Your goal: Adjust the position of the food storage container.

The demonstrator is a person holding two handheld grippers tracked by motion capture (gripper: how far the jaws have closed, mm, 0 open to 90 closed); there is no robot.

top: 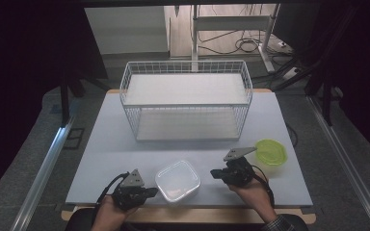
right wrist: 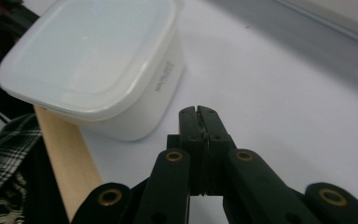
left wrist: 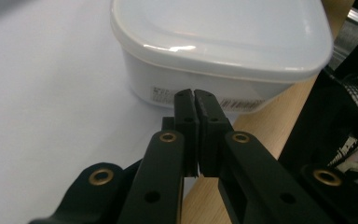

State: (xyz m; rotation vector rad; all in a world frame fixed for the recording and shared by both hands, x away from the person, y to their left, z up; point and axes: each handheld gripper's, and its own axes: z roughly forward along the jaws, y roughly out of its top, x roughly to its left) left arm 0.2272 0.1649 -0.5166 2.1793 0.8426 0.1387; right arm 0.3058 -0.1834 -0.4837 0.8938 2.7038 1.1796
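Note:
A white lidded plastic container (top: 177, 180) sits near the table's front edge between my two grippers. My left gripper (top: 154, 191) is just left of it, jaws pressed together with nothing between them. In the left gripper view the shut tips (left wrist: 195, 93) point at the container's (left wrist: 223, 37) side wall, close to its label; I cannot tell whether they touch it. My right gripper (top: 213, 173) lies a little to the container's right, also shut and empty. In the right gripper view its tips (right wrist: 197, 109) stand a short gap from the container (right wrist: 93, 56).
A white wire basket shelf (top: 186, 98) with two levels stands at the back of the pale table (top: 111, 149). A lime-green bowl (top: 271, 152) rests at the right, just beyond my right gripper. The table's wooden front edge (left wrist: 256, 126) runs close under the container.

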